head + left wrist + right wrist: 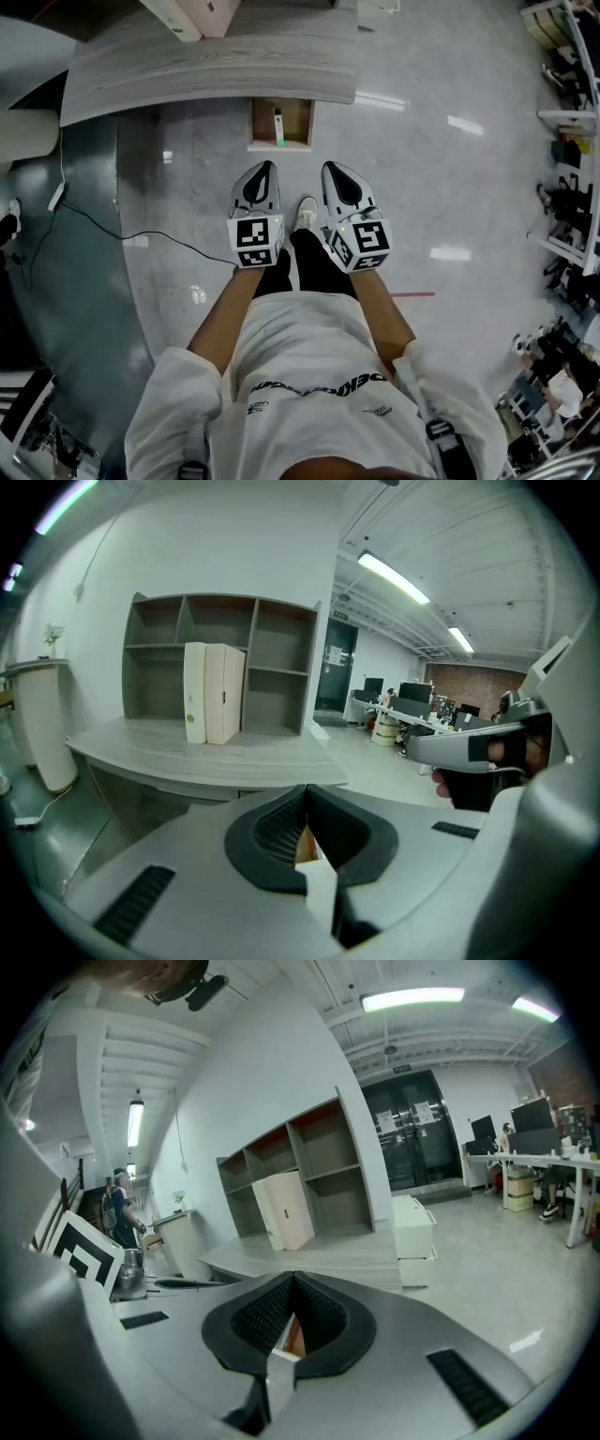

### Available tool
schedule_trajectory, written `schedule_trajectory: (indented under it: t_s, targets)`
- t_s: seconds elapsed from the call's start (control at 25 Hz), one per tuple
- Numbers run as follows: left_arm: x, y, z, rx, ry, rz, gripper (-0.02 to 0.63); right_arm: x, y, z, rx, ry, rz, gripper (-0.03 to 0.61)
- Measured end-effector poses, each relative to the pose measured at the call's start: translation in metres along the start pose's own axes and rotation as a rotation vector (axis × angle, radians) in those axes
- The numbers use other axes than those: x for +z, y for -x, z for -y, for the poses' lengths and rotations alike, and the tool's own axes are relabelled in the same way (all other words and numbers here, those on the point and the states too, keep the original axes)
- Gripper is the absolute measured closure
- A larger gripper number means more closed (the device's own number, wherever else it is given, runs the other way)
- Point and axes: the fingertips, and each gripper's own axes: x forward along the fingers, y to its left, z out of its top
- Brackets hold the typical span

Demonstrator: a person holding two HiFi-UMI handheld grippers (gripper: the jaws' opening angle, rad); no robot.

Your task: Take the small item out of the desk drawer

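Currently holding short of the drawer (298,111), which stands pulled out from under the desk (216,56) edge, its wooden inside open to the head view. Small item (278,127), a slim pale stick with a green end, lies lengthwise near the drawer's middle. Left gripper (268,169) and right gripper (331,171) sit side by side on the near side of the drawer, noses aimed at it. Each has its jaws pressed together on nothing; both gripper views show only a sliver of the drawer's wood through the scooped gap behind the tips. My reading: a ready posture, both lined up on the approach so either can go in, though neither can pick until it spreads. Room: the drawer is open from above, but the desk edge overhangs its far end, so entry wants to come from the near side and downward. Drawer walls stand close on both sides of the item, which looks tight for spread jaws. The person's shoe (306,212) stands nearer than the grippers; a cable (112,228) runs well left of the drawer, no concern.
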Motion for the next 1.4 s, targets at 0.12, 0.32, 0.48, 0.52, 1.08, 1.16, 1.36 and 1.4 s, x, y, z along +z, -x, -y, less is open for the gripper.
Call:
schedule_trajectory:
  t_s: [0.12,0.32,0.48,0.52,1.08,1.16,1.36,1.4]
  targets:
    - [-0.015,-0.018,-0.004,0.01,0.021,-0.018,0.598,-0.018,-0.009,0.01,0.0,-0.006,-0.022,0.546]
    - [-0.042,-0.052,-0.014,0.018,0.057,-0.038,0.598,-0.047,-0.025,0.027,0.004,-0.015,-0.059,0.546]
    - [-0.069,-0.074,-0.019,0.026,0.103,-0.076,0.597,-0.067,-0.033,0.033,0.009,-0.028,-0.072,0.546]
    - [-0.076,-0.079,-0.019,0.028,0.113,-0.087,0.597,-0.071,-0.034,0.036,0.01,-0.033,-0.074,0.546]
    - [-0.143,-0.15,-0.036,0.06,0.238,-0.19,0.52,-0.12,-0.064,0.065,0.012,-0.083,-0.112,0.546]
    - [-0.151,-0.157,-0.038,0.067,0.236,-0.207,0.499,-0.126,-0.068,0.066,0.018,-0.083,-0.118,0.546]
    - [-0.167,-0.176,-0.045,0.085,0.232,-0.242,0.469,-0.139,-0.076,0.07,0.021,-0.089,-0.126,0.546]
    - [-0.171,-0.181,-0.046,0.087,0.229,-0.252,0.466,-0.142,-0.077,0.071,0.021,-0.091,-0.128,0.546]
